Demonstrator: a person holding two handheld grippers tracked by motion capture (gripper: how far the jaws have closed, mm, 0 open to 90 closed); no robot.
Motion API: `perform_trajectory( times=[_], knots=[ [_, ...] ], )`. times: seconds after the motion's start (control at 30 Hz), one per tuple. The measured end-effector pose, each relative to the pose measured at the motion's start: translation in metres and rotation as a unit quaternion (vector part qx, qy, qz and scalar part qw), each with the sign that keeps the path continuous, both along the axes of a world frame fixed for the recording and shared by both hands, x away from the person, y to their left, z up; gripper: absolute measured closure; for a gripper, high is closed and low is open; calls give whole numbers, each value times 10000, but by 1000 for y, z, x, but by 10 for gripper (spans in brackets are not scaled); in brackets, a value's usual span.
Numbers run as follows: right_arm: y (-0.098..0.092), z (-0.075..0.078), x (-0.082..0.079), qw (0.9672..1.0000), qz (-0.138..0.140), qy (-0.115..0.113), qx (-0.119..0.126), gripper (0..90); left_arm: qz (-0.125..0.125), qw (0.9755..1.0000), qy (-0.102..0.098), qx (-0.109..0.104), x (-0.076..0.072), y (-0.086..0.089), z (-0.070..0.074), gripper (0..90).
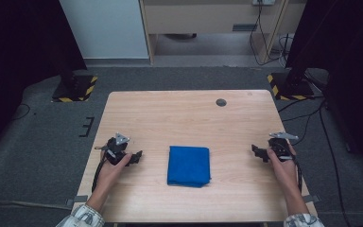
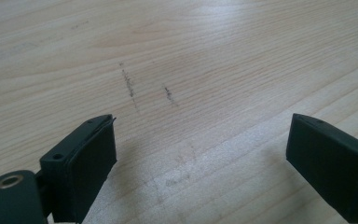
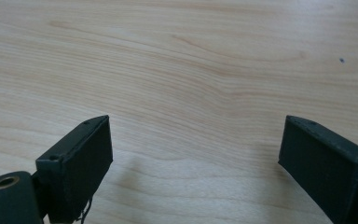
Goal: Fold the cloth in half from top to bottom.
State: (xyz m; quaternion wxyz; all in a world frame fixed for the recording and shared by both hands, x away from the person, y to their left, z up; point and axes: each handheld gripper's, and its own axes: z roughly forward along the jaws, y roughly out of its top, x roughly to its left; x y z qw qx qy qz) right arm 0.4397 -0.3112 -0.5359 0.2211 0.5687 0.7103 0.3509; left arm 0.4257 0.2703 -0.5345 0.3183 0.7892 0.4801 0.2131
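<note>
Two grippers wide apart on table (image 1: 179, 118), left gripper (image 1: 137, 156) and right gripper (image 1: 256, 150) both gaping, folded blue cloth (image 1: 189, 165) between them

Soft, even overhead light on the table (image 1: 189, 118), dark edges, slightly blurry.

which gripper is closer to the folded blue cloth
Left. The left gripper sits just off the blue cloth's left edge, jaws open. The right gripper is farther off its right side, also open; neither touches it.

Both claws (image 1: 138, 155) (image 1: 255, 150) low, jaws wide apart
</note>
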Motion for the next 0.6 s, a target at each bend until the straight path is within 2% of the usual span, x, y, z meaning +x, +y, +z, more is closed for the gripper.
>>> perform_trajectory(
  times=[0.07,0.17,0.37,0.6],
  knots=[
    [-2,-2,1,10000,-19,75,5,90,-2,9999,50,-130,1,1,-2,64],
    [0,-2,1,10000,-33,91,-2,84,-18,9999,42,-123,2,1,-2,56],
    [10,-4,3,9986,22,155,-500,45,-76,9999,63,-106,2,0,-3,38],
    [17,-4,2,9986,-10,175,-495,35,-86,9999,68,-104,1,-1,-3,35]
  ],
)
